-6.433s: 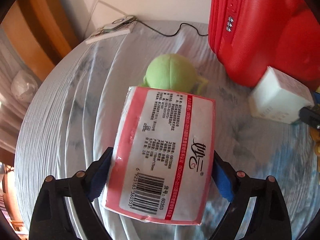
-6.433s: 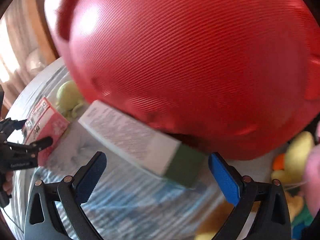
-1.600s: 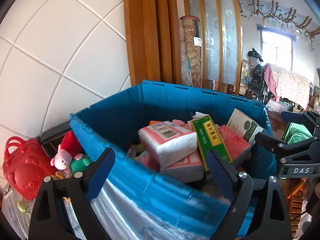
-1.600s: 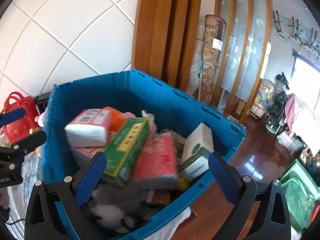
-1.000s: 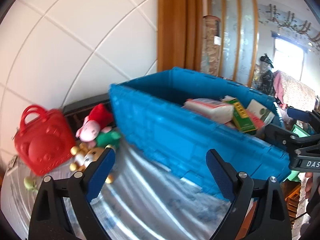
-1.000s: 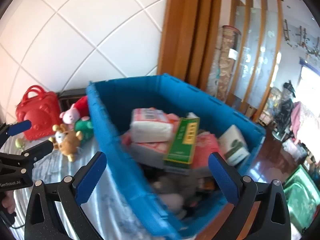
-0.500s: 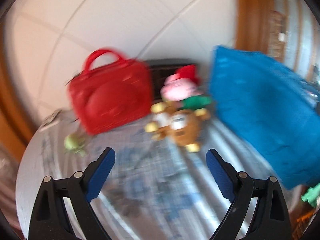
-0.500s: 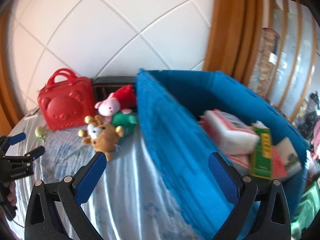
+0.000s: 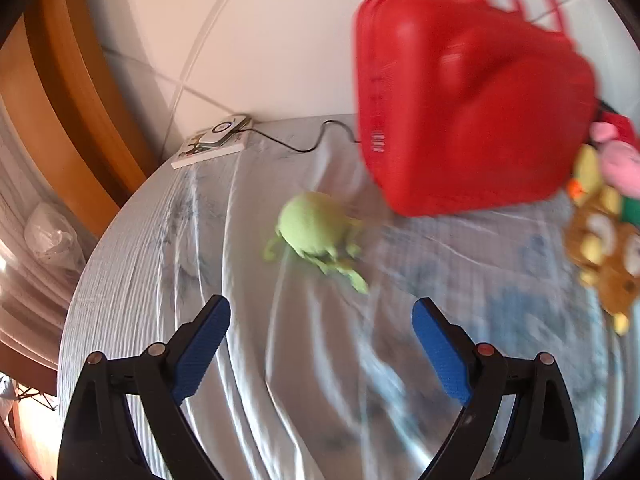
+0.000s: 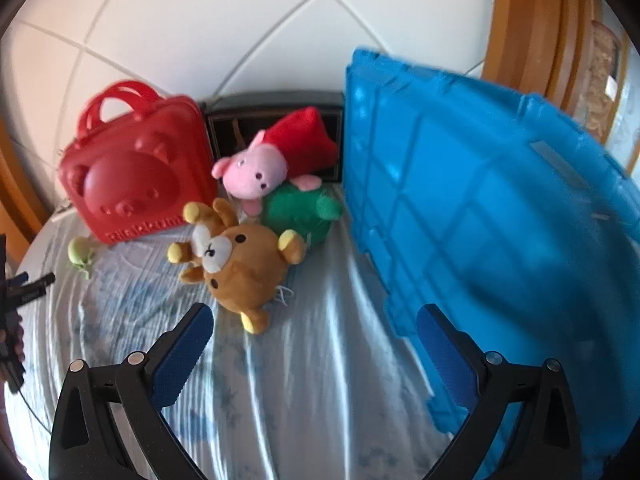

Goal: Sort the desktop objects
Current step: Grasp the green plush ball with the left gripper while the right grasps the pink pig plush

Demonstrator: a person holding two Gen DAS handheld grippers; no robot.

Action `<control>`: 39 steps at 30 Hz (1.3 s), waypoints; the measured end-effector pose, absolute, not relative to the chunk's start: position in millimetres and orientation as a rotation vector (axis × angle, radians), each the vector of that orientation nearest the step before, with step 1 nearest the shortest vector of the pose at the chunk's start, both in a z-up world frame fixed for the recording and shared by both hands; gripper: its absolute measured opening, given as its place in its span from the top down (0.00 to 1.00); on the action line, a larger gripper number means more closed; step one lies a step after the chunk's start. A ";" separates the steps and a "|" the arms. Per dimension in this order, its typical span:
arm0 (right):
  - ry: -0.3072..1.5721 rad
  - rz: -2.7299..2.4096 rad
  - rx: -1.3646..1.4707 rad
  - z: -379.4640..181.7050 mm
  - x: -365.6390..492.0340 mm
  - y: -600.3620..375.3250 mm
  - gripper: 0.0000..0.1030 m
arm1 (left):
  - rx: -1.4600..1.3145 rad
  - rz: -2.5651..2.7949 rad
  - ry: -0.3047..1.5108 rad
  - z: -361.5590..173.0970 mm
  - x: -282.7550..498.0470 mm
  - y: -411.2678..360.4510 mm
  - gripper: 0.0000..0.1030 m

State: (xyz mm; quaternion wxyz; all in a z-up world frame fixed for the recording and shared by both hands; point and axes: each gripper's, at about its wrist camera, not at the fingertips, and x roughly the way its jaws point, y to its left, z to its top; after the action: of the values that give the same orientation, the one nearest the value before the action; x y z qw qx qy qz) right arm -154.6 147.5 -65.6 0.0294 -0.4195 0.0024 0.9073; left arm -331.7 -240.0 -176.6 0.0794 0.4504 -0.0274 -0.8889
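Green toy (image 9: pixel 316 226): on the cloth ahead of the left gripper (image 9: pixel 320 320), apart, beside the red case (image 9: pixel 468 96); small, round, blurred.
Left jaws: spread, empty.
Right gripper (image 10: pixel 314 330): jaws spread, empty.

Red case (image 9: pixel 460 92), lime-green plush (image 9: pixel 314 226), brown bear (image 10: pixel 240 268) (yellow paws), blue crate (image 10: pixel 480 208)

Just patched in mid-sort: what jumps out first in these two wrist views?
The big blue bin fills the right of the right wrist view, and the red bear case stands at the left against the wall. Between them lies a heap of plush: a brown bear in front, a pink pig behind. In the left wrist view a small green plush lies alone ahead of the open left gripper.
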 end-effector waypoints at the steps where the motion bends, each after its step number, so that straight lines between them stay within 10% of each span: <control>1: 0.013 2.788 -1.317 -74.4 -165.7 145.3 0.00 | 1.350 -2.649 -0.091 -183.6 -343.7 -244.1 0.09; 13: -0.036 2.702 -1.468 -135.6 -231.6 138.7 0.00 | 1.452 -2.553 -0.116 -253.4 -447.0 -265.1 0.10; 16: -0.019 2.695 -1.491 -145.1 -244.7 140.4 0.00 | 1.493 -2.580 -0.017 -259.1 -446.6 -272.7 0.34; 19: -0.010 2.695 -1.506 -152.3 -259.5 137.2 0.00 | 1.493 -2.580 0.004 -258.0 -439.7 -273.8 0.38; 39: 0.143 2.897 -1.366 -115.3 -332.6 115.0 0.00 | 1.444 -2.765 -0.012 -202.8 -362.1 -196.4 0.39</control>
State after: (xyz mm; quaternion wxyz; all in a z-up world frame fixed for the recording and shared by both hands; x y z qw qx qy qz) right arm -332.6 115.0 -115.3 -0.0323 -0.4259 0.0446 0.9031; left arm -362.1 -196.4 -202.8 0.0111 0.4630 -0.0039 -0.8863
